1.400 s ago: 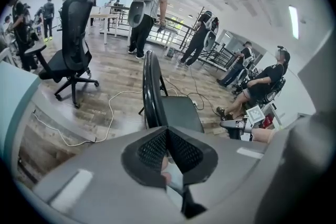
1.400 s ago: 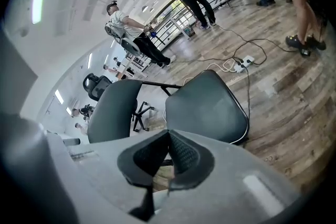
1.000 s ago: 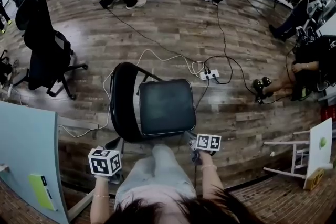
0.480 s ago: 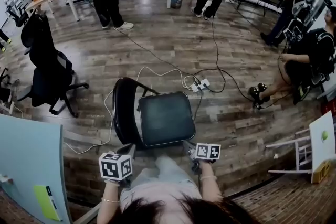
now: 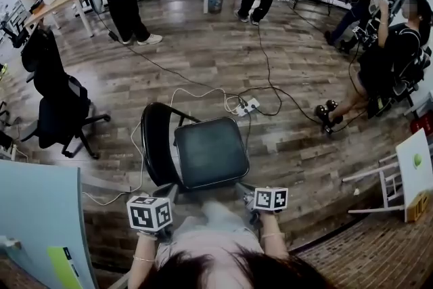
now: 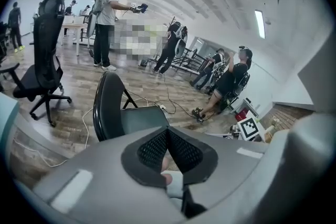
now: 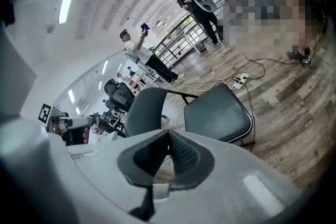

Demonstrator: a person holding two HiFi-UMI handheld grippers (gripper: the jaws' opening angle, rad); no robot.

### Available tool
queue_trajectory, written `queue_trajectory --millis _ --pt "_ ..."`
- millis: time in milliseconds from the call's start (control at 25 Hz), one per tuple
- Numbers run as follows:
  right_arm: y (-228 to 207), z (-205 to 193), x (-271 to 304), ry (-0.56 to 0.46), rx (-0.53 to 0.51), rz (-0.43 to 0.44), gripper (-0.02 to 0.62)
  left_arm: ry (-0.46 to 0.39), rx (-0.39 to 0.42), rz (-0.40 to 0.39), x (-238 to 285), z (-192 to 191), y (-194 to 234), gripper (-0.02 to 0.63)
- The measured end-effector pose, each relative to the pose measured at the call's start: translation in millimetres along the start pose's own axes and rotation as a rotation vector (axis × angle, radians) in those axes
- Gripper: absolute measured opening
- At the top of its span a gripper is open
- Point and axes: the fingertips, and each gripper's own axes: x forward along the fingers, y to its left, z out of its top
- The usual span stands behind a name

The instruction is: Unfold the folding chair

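wood-plank floor (image 5: 203, 57) under folding chair (image 5: 210, 152)

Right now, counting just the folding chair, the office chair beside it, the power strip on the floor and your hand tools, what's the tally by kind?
folding chair: 1
black office chair: 1
white power strip: 1
grippers, the left gripper and the right gripper: 2
Total: 5

Bright ceiling strip lights, strong fisheye warping, dark vignetted corners
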Motion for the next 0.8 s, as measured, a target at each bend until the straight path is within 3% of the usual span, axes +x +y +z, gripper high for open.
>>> queue_trajectory --millis 400,800 --pt "31.4 -4.7 -16.1 0.004 -0.044 0.023 -0.006 -0.003 0.004 -0.041 -7.6 1.0 -15.3 -0.003" --pt "79.1 17.5 -29.0 -0.042 -0.151 0.057 -0.006 -0.04 -0.026 -0.126 -15.0 11.9 -34.5 -0.003"
